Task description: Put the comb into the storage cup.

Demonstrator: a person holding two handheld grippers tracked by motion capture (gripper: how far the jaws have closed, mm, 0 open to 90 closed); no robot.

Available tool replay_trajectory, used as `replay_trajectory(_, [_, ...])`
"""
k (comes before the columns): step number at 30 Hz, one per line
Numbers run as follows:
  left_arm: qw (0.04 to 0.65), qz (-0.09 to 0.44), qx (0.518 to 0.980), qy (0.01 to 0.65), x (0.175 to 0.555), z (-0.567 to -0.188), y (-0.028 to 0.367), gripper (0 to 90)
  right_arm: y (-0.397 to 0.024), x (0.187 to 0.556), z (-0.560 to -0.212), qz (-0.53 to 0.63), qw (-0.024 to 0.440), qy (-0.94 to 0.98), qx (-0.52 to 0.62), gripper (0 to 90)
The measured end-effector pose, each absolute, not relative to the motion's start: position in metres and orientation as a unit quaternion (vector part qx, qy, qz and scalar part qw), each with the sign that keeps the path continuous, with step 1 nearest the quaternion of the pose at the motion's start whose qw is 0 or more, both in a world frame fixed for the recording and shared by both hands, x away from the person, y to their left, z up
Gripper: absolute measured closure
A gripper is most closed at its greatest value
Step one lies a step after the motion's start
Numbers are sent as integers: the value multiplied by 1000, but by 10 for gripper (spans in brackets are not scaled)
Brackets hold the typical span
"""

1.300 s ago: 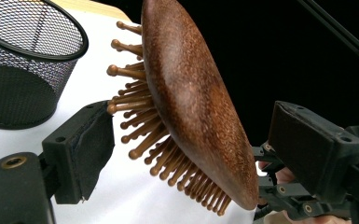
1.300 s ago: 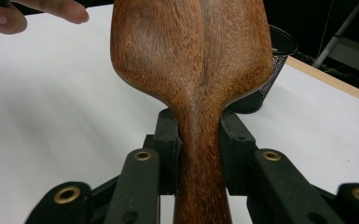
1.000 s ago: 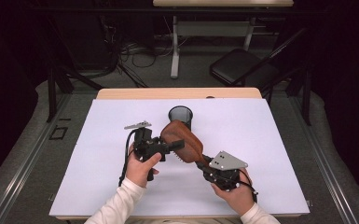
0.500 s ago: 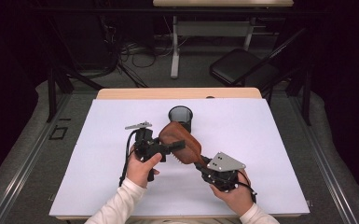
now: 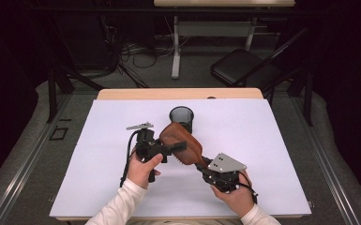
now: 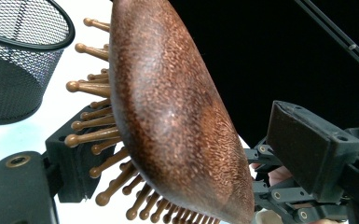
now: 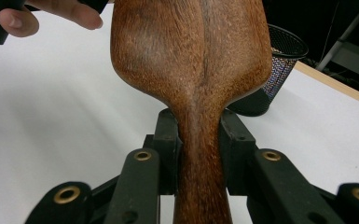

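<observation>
A brown wooden hairbrush point(image 5: 184, 139) hangs tilted above the white table, bristles facing down and left. My right gripper point(image 5: 199, 161) is shut on its handle; in the right gripper view both jaws press the narrow neck of the handle point(image 7: 199, 140). My left gripper point(image 5: 171, 149) is open around the brush head point(image 6: 168, 116). One pad point(image 6: 74, 158) sits among the bristles, and the other pad point(image 6: 307, 149) stands apart from the smooth back.
A black mesh cup point(image 5: 182, 118) stands upright just behind the brush, also visible in the left gripper view point(image 6: 14, 70) and the right gripper view point(image 7: 275, 70). The white table sheet point(image 5: 272, 140) spreads wide on both sides. A folding chair point(image 5: 244, 70) stands beyond the table.
</observation>
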State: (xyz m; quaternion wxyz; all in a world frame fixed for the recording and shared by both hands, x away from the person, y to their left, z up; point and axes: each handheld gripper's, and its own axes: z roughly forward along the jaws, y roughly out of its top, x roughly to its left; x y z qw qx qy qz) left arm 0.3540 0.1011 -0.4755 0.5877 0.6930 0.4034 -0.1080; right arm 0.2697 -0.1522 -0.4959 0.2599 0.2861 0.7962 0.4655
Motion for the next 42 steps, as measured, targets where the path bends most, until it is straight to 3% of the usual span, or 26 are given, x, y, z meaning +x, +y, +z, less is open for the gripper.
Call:
replay_trajectory(14, [587, -102, 691, 409, 353, -477, 101, 204, -152, 270, -497, 464, 262, 796, 286, 716])
replay_trajectory(22, [588, -91, 685, 420, 351, -478, 103, 292, -152, 270, -497, 465, 263, 795, 286, 716])
replay_trajectory(42, [590, -108, 678, 425, 353, -481, 107, 348, -150, 271, -505, 464, 260, 796, 289, 718])
